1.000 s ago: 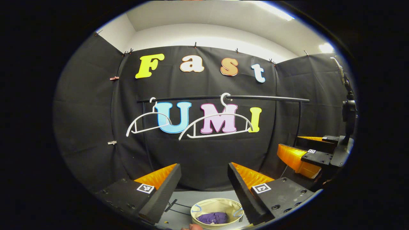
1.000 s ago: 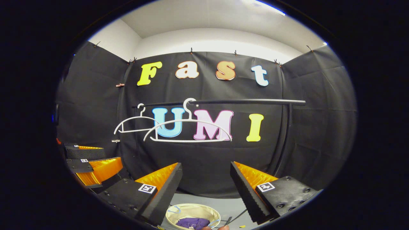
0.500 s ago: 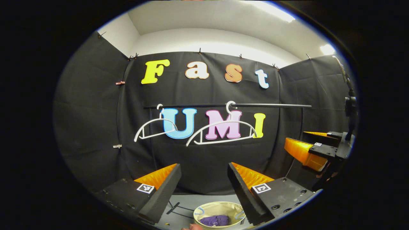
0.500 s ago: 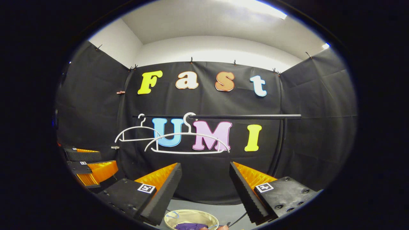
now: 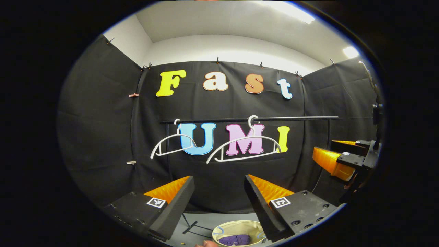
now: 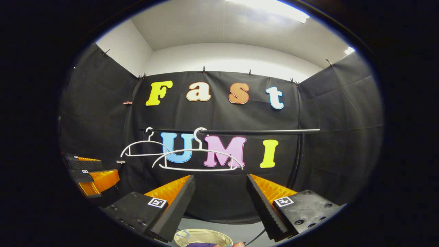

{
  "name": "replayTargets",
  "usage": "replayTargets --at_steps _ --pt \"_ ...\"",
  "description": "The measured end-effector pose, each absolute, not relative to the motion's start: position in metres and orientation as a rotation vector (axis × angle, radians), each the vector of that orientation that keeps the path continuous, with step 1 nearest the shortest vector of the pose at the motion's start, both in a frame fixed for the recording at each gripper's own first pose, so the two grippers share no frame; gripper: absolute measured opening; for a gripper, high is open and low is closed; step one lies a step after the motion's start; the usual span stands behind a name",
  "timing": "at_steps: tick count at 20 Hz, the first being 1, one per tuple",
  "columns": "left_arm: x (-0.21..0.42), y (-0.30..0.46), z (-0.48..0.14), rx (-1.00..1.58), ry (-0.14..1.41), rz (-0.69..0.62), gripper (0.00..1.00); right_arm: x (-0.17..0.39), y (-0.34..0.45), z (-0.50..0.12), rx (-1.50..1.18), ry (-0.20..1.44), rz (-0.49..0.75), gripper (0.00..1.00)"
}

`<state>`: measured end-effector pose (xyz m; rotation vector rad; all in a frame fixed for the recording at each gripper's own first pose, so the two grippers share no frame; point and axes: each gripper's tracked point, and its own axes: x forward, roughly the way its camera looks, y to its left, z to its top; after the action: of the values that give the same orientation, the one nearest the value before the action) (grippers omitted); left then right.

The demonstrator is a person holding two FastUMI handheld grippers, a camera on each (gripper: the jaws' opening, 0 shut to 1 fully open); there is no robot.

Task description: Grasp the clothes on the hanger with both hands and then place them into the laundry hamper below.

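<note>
1. Left gripper [image 5: 219, 192]: fingers spread apart, holding nothing. Right gripper [image 6: 221, 192]: likewise released.
2. Purple clothes [image 5: 235, 239] lie inside the laundry hamper [image 5: 236, 226], at 6 o'clock below both grippers.
3. Both hangers [image 5: 243, 149] on the rail [image 5: 250, 119] hang bare at 12 o'clock.
4. Judgement: placement appears complete.

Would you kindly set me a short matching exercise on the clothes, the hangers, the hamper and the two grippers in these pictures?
Things:
1. purple clothes
2. white hangers
3. laundry hamper
4. left gripper

States or places:
A. bare, hooked on the black rail
B. on the floor below
C. lying inside the hamper
D. open, holding nothing

Pairs: 1-C, 2-A, 3-B, 4-D.
</note>
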<state>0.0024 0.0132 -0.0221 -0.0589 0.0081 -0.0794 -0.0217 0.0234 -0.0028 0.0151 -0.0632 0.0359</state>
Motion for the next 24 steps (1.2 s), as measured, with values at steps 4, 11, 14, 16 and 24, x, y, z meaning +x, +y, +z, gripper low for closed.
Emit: replayTargets --at_steps 4,11,14,16,24 --pt "0.005 0.013 -0.018 -0.070 -0.009 -0.068 0.95 -0.020 0.019 -0.011 0.006 -0.050 0.035 0.99" --pt "0.003 0.004 -0.014 -0.047 -0.050 -0.079 0.92 -0.022 0.019 -0.033 0.045 0.008 0.031 0.98" --pt "0.000 -0.004 -0.012 -0.057 -0.069 -0.094 0.95 -0.026 0.017 -0.035 0.051 0.010 0.026 0.98" --pt "0.003 -0.006 -0.014 -0.060 -0.058 -0.091 0.92 -0.028 0.013 -0.031 0.045 -0.006 0.021 0.98" --pt "0.007 -0.010 -0.029 -0.076 -0.012 -0.062 0.95 -0.016 0.023 -0.020 0.024 -0.054 0.062 0.96"
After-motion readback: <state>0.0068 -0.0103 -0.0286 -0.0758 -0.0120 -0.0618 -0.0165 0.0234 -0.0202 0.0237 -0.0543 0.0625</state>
